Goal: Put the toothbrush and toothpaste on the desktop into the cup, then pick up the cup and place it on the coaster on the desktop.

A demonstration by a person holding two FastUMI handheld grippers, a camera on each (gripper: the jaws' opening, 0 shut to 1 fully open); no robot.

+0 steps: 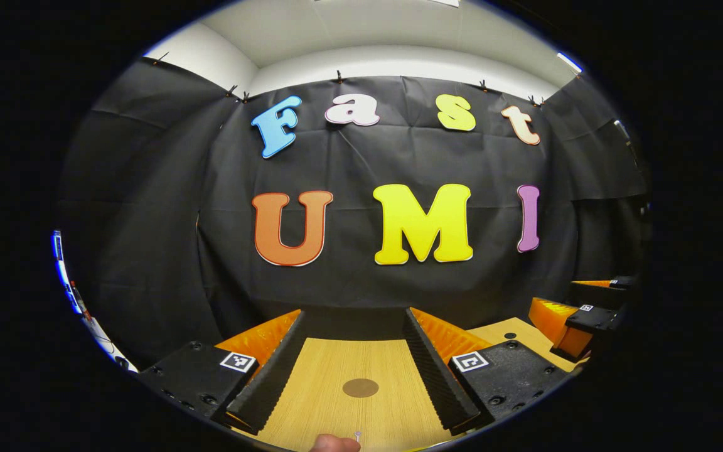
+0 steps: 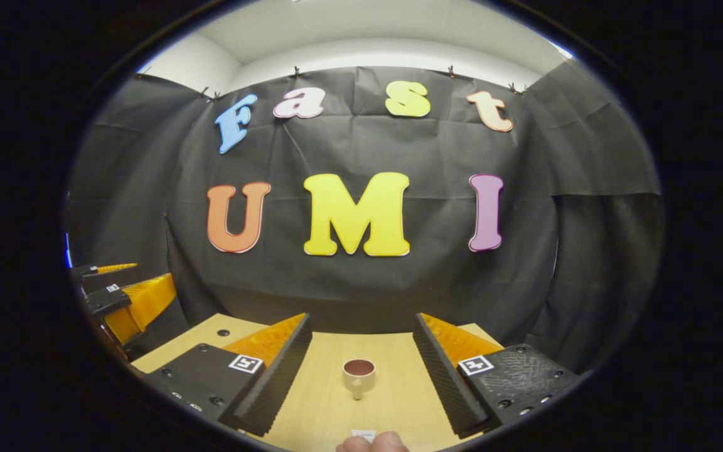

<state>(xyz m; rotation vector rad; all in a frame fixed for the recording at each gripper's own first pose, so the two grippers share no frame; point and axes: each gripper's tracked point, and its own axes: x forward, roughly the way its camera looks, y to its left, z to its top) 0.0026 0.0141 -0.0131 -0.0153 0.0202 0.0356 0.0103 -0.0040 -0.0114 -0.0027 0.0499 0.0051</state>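
In the left gripper view my left gripper (image 1: 355, 323) is open above the wooden desktop (image 1: 311, 389), and a round brown coaster (image 1: 360, 387) lies flat between its fingers, a little ahead. In the right gripper view my right gripper (image 2: 361, 323) is open too. A small cream cup (image 2: 359, 375) with a dark inside stands upright between its fingers, handle toward me, untouched. A tiny pale item (image 1: 357, 434) sits at the bottom edge of the left gripper view and another (image 2: 363, 433) at the bottom edge of the right gripper view. Both are too small to identify.
The black cloth wall closes off the desktop's far edge just beyond both grippers. The right gripper (image 1: 578, 320) appears far right in the left gripper view, the left gripper (image 2: 123, 301) far left in the right gripper view. A fingertip (image 2: 374, 443) pokes in at the bottom.
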